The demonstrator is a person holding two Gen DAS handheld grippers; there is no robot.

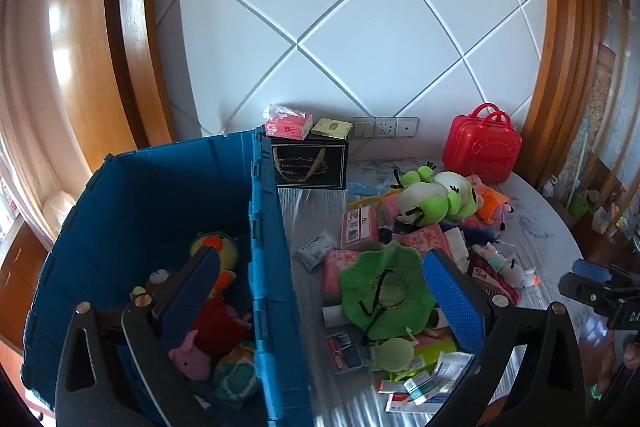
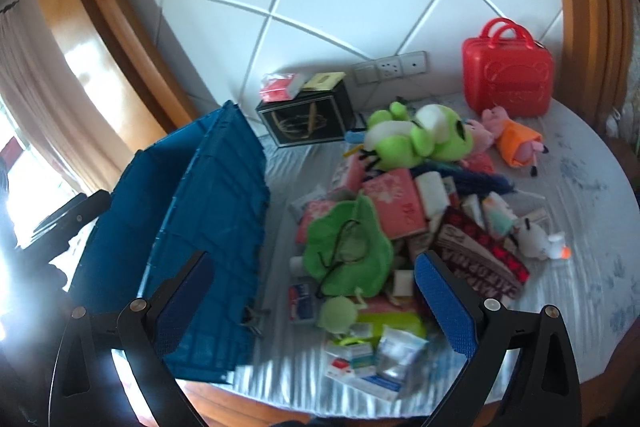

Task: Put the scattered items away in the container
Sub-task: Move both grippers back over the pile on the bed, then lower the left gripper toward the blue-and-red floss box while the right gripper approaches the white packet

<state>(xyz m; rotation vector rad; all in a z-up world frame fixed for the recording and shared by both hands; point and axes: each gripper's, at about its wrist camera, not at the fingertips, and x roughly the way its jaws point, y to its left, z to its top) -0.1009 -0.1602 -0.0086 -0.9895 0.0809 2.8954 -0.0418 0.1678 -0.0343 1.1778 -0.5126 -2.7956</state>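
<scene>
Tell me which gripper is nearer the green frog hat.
Left, it seems: the left gripper is open over the green frog hat and bin wall; the right gripper waits farther right.

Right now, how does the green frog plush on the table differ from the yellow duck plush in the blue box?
The green frog plush lies on its side on top of the scattered pile on the table, while the yellow duck plush already sits inside the blue box. The frog is bright green with white patches; the duck is yellow with an orange beak. The frog shows fully; the duck is partly hidden behind a gripper finger. Both are soft toys.
</scene>
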